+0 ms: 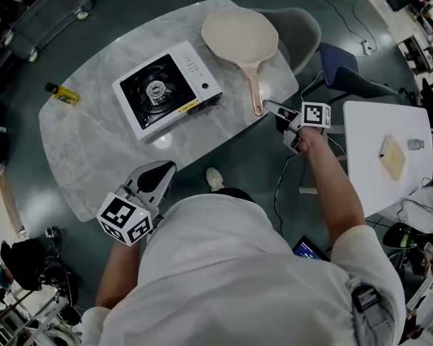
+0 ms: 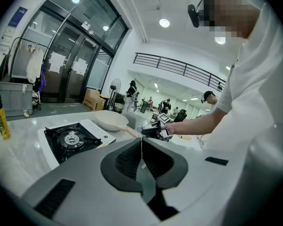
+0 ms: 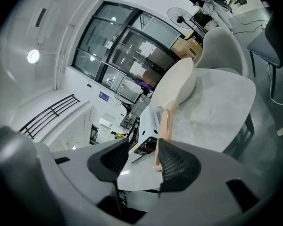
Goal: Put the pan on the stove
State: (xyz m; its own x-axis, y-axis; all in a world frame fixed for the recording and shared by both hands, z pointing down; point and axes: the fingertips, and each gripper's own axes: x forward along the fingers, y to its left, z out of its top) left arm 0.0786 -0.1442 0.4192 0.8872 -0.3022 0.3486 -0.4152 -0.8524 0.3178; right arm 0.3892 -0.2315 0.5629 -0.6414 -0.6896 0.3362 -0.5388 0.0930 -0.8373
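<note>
No text is readable anywhere. Stove: small print on the white panel and a yellow label on the front edge, both too small to read. Blue sign on the glass wall: illegible. Cube markers: black-white patterns only, no letters.

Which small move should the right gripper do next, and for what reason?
Probably ease the right gripper forward until its open fingers straddle the handle end. The pan lies on the table beside the stove, not on it, and its handle points at the fingers, not yet gripped.
</note>
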